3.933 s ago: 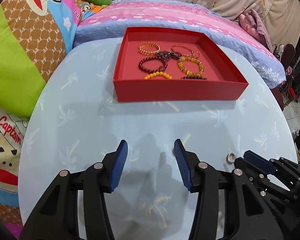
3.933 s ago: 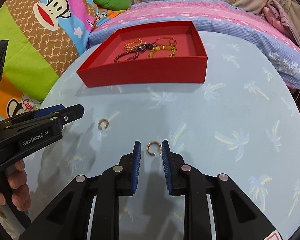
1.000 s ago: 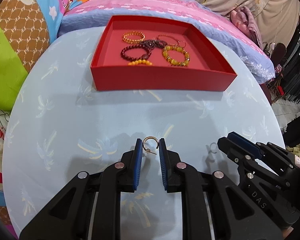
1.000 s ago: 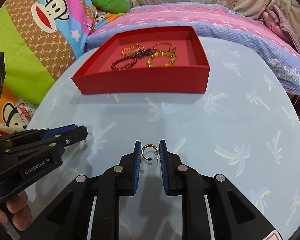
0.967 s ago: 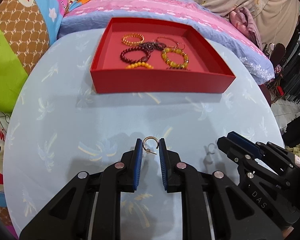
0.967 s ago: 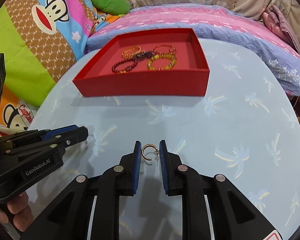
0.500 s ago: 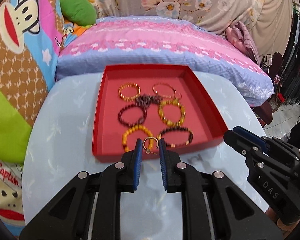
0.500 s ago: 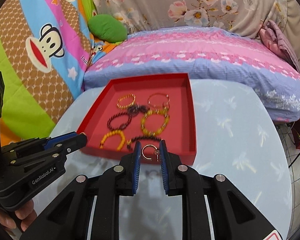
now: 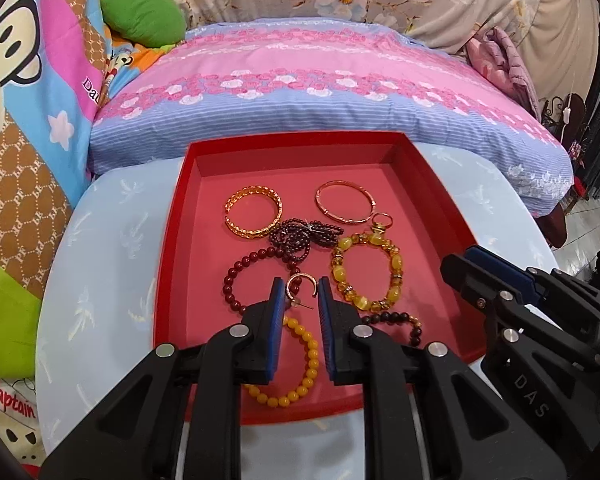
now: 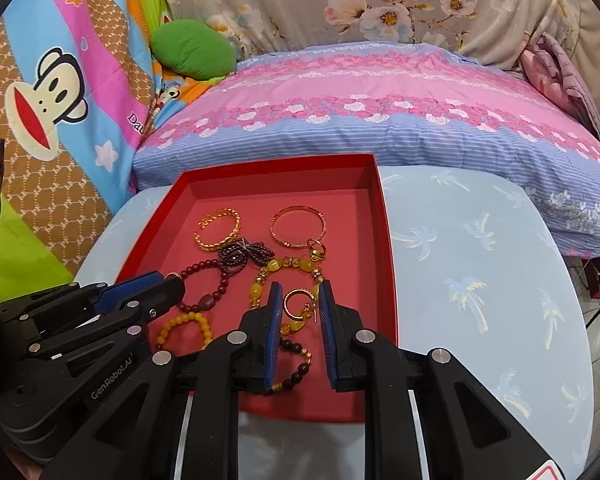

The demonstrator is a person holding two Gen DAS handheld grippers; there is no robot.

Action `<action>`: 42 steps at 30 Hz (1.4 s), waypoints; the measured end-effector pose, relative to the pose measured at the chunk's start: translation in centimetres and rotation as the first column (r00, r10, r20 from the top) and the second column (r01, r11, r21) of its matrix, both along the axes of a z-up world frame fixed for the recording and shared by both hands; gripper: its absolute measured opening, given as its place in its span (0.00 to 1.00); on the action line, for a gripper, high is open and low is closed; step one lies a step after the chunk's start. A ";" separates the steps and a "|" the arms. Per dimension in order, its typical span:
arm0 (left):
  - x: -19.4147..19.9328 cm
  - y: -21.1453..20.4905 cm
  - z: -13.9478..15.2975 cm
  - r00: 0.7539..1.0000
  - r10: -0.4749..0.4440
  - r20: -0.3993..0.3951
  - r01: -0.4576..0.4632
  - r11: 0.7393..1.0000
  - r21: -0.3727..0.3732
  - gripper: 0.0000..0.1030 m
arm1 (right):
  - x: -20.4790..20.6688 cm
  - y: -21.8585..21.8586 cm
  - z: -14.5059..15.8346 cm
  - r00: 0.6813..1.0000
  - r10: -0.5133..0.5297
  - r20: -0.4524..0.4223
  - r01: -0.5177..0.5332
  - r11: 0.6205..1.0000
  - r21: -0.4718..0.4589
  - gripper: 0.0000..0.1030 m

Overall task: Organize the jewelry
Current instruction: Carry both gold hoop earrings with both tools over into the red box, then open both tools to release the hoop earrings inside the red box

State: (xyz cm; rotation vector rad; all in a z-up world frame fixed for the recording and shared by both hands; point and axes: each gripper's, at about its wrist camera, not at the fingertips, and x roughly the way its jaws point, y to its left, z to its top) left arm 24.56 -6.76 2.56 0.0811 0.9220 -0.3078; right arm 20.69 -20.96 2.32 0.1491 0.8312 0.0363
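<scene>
Earrings are hanging over the red tray (image 9: 172,240): the left gripper (image 9: 299,292) is pinching one gold hoop (image 9: 300,285). The right gripper (image 10: 300,300) is pinching the other hoop (image 10: 298,304) above the bracelets (image 10: 216,228)

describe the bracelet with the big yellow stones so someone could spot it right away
Look in the red tray on the pale blue table, toward its right side. The yellow stone bracelet has chunky mixed beads and a small ring charm, unlike the plain orange bead bracelet.
</scene>
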 end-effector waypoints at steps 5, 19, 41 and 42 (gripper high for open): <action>1.4 -0.4 -1.4 1.000 0.001 -0.018 0.000 1.000 0.016 0.16 | 1.2 0.0 -1.0 1.000 -0.001 -0.018 0.001 1.000 -0.001 0.17; 2.4 -0.8 -2.5 1.000 0.010 -0.024 -0.009 0.999 0.037 0.16 | 2.5 0.1 -2.2 0.999 -0.017 -0.036 0.017 1.000 -0.008 0.18; 0.9 0.5 -1.1 0.998 0.069 0.016 -0.069 0.997 0.033 0.46 | 0.7 0.6 -0.3 0.999 -0.044 -0.007 0.044 0.999 -0.030 0.33; 0.7 0.5 -1.0 0.997 0.070 0.017 -0.070 0.997 0.033 0.46 | 0.5 0.6 -0.1 0.999 -0.047 -0.007 0.047 0.998 -0.033 0.33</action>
